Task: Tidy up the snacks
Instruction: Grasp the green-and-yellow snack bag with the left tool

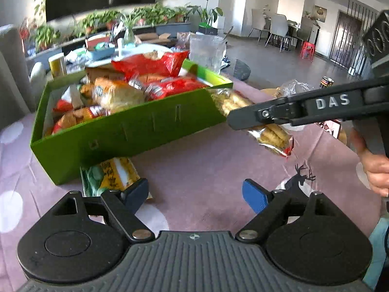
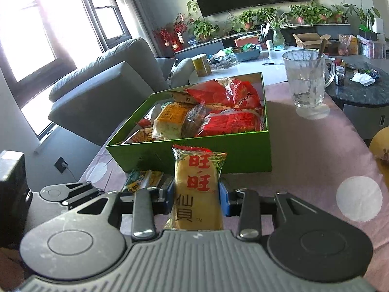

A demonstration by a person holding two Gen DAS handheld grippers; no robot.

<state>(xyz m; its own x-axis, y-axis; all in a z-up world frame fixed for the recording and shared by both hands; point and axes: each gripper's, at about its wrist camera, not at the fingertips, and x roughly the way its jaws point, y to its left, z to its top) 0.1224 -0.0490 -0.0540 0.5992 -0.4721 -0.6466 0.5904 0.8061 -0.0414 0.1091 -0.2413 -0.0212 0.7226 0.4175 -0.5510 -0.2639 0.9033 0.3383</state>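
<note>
- The right gripper [image 2: 197, 198] pinches a rice cracker packet [image 2: 198, 187] between its two blue pads, one pad on each side of the packet. The packet stands upright, with its red top edge above the fingers and its lower end near the gripper body.
- In the left wrist view the same packet [image 1: 269, 131] hangs under the dark fingers of the right gripper [image 1: 243, 121], in the air just beside the right corner of the green box [image 1: 126, 133].
- The left gripper [image 1: 195, 194] is spread wide and holds nothing; only the pink tablecloth [image 1: 206, 170] shows between its blue pads.
- A yellow and green snack packet [image 1: 109, 177] lies flat on the cloth, touching the front wall of the box, and its lower corner is beside the left finger of the left gripper (the finger partly covers it).
- The green box is open and nearly full: a red bag [image 2: 226, 92] lies at the back, another red packet [image 2: 231, 121] in front of it, an orange packet with a pale cake [image 2: 170, 121] in the middle, and more small packets on the left side.
- A glass mug [image 2: 307, 82] with a spoon inside stands on the cloth behind the box, well apart from both grippers.
</note>
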